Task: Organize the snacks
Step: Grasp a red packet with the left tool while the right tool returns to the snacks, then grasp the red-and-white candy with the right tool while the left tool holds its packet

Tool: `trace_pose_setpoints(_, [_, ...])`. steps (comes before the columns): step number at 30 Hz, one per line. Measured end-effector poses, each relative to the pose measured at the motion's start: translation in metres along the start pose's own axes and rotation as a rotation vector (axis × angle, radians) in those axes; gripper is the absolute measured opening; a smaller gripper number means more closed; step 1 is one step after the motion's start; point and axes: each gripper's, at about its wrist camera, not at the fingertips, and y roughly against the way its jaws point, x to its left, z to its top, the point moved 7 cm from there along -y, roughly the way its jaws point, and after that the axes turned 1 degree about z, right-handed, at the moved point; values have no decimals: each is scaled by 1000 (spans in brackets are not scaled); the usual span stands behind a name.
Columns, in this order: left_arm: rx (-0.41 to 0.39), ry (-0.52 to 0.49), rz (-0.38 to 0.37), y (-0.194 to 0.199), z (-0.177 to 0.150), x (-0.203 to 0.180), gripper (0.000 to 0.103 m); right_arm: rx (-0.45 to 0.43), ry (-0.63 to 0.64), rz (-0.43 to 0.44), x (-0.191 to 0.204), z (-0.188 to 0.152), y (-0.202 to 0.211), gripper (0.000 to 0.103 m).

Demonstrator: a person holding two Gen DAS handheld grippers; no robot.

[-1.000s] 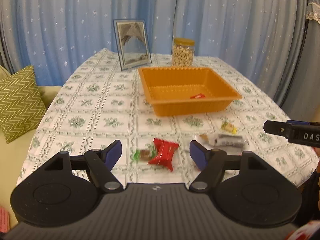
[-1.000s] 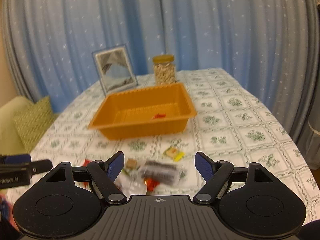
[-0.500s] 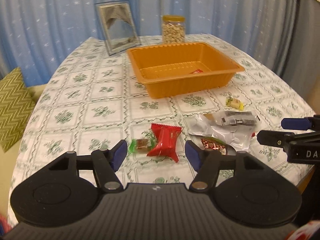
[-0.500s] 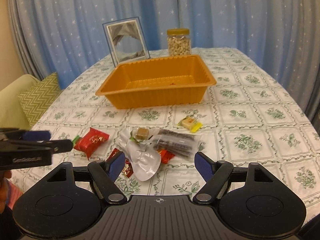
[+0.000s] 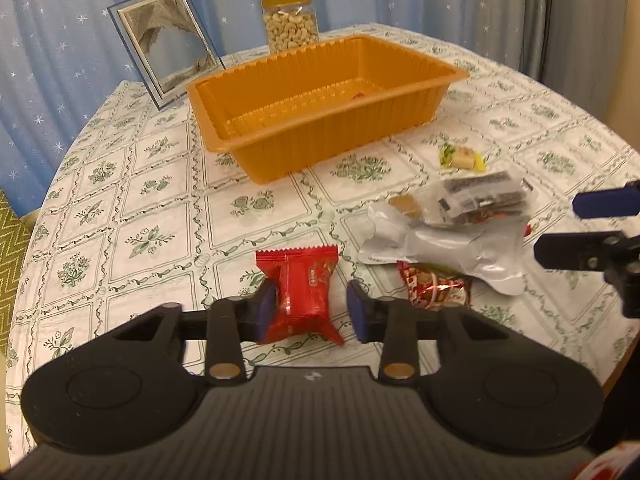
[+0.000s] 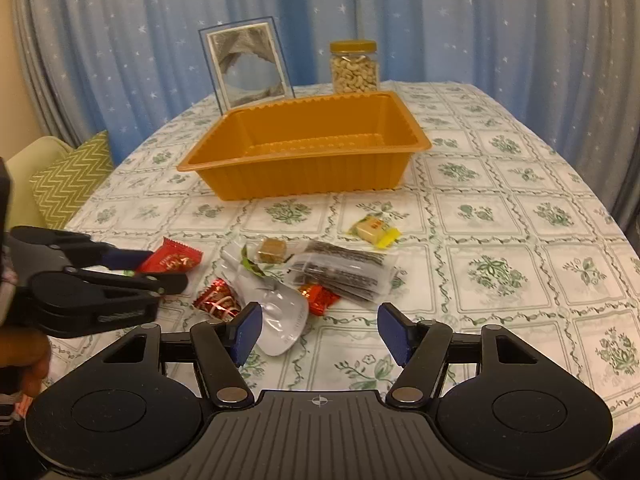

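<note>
L wrist view: my left gripper has just been closing w/ the red snack packet between the jaws; the left pad touches the wrapper, the right pad looks just off it, so I can't tell if the grip is made. Packet lies on the tablecloth, near edge. To its right a pile: silver pouch, clear pack of dark bars, a red-patterned candy. A yellow-wrapped sweet sits between pile and the orange tray, further back. Behind the tray: cashew jar, picture frame. My right gripper's fingers show at the right edge.

R wrist view: my right gripper has just been narrowing but the jaws stand apart, nothing pressed; the silver pouch's tip lies just inside the left pad. Left gripper sits at the left, over the red packet. Tray mid-table, well apart from the pile.
</note>
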Motion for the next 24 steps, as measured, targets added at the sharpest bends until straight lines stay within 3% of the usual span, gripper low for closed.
trace_pose_setpoints(6, [-42, 70, 20, 16, 6, 13, 23, -31, 82, 76, 24, 6, 1, 57])
trace_pose_setpoints(13, [-86, 169, 54, 39, 11, 43, 23, 33, 226, 186, 64, 2, -22, 46])
trace_pose_setpoints(20, [-69, 209, 64, 41, 0, 57, 23, 94, 333, 155, 76, -9, -60, 46])
trace_pose_setpoints(24, [-67, 211, 59, 40, -2, 57, 23, 87, 357, 137, 77, -7, -67, 44])
